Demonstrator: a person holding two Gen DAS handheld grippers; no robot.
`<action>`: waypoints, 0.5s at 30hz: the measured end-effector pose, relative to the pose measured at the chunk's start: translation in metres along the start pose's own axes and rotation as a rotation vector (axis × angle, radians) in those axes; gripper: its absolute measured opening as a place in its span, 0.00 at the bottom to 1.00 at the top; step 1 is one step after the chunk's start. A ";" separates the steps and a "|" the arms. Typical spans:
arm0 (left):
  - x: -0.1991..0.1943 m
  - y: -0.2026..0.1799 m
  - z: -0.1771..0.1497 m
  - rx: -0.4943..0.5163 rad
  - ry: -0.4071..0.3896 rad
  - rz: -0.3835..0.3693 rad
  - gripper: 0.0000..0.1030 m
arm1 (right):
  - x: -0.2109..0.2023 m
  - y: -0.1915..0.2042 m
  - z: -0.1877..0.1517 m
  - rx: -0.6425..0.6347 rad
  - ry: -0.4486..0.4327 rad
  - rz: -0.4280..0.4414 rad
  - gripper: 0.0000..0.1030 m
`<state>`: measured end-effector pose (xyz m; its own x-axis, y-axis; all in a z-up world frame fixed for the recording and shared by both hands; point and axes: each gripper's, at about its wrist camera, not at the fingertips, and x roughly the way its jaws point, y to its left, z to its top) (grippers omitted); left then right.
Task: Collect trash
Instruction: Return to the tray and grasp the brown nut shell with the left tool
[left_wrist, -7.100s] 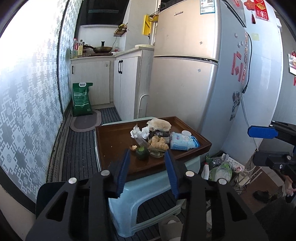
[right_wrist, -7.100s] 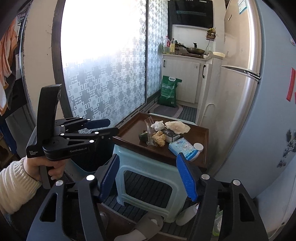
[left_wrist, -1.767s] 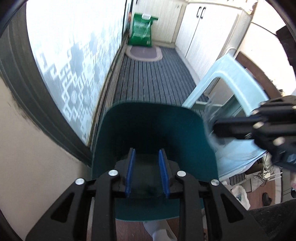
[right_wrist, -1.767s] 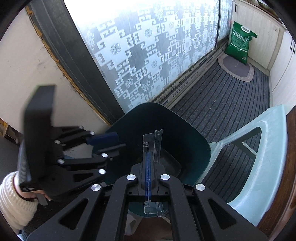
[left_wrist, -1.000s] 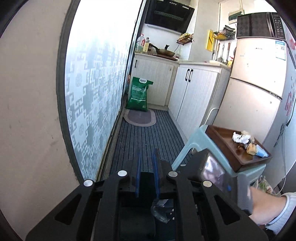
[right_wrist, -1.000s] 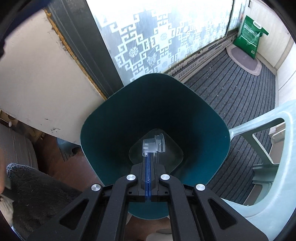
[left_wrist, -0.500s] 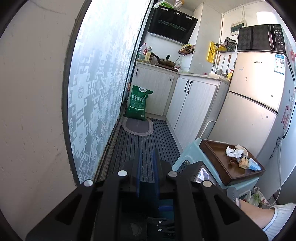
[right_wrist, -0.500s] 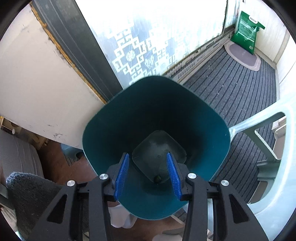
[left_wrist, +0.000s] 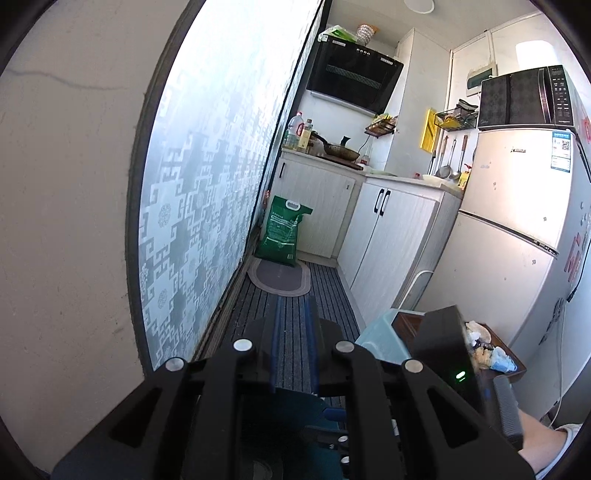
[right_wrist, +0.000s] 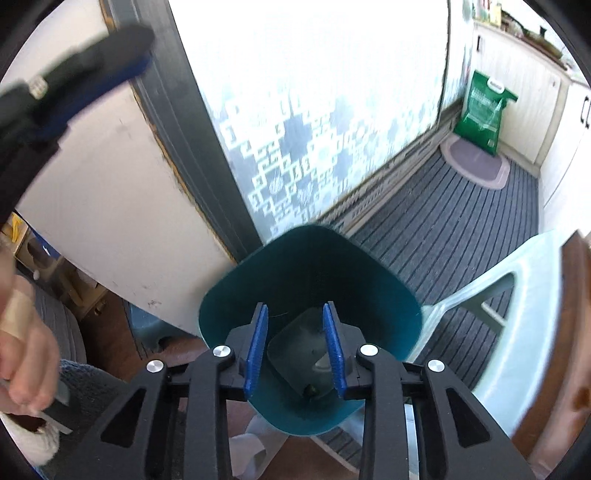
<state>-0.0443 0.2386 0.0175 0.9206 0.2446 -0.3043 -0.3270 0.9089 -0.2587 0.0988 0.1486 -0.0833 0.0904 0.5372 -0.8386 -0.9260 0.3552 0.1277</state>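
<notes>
My right gripper (right_wrist: 295, 347) hangs over the teal bin (right_wrist: 310, 325), pointing steeply down into its mouth. Its blue pads stand apart with nothing between them; the jaws opened wide a moment ago and have just been closing in a little again. Through the gap I see the bin's bottom, where a clear plastic piece (right_wrist: 321, 363) lies beside a small dark scrap (right_wrist: 310, 389). The bin stands on the floor by the frosted patterned window (right_wrist: 314, 122), just beside the pale blue plastic stool (right_wrist: 517, 314). My left gripper (left_wrist: 293, 343) points nearly level down the kitchen, above the striped floor mat (left_wrist: 295, 332), and its blue pads are drawn close, with only a narrow gap in which I can see nothing held. In the right wrist view that gripper shows blurred at upper left (right_wrist: 74, 81), with my left hand (right_wrist: 26, 365) below it. The rest of the trash (left_wrist: 487, 350), crumpled tissue, food scraps and a light blue packet, lies on the brown tray (left_wrist: 406, 319) on top of the stool, to the right of my left gripper and partly hidden behind the black body of my right one. A green sack (left_wrist: 282, 236) leans by the cabinets at the far end.
</notes>
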 end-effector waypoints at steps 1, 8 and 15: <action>0.000 -0.002 0.001 0.001 -0.006 0.002 0.13 | -0.007 -0.003 0.001 0.011 -0.021 0.005 0.26; 0.009 -0.017 0.001 -0.019 -0.013 -0.015 0.17 | -0.068 -0.021 0.005 0.035 -0.180 -0.035 0.21; 0.024 -0.055 -0.003 0.034 0.010 -0.035 0.24 | -0.106 -0.057 -0.009 0.067 -0.236 -0.124 0.21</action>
<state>-0.0046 0.1937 0.0214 0.9292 0.2092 -0.3045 -0.2869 0.9280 -0.2378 0.1391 0.0645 -0.0066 0.2919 0.6474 -0.7040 -0.8771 0.4747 0.0728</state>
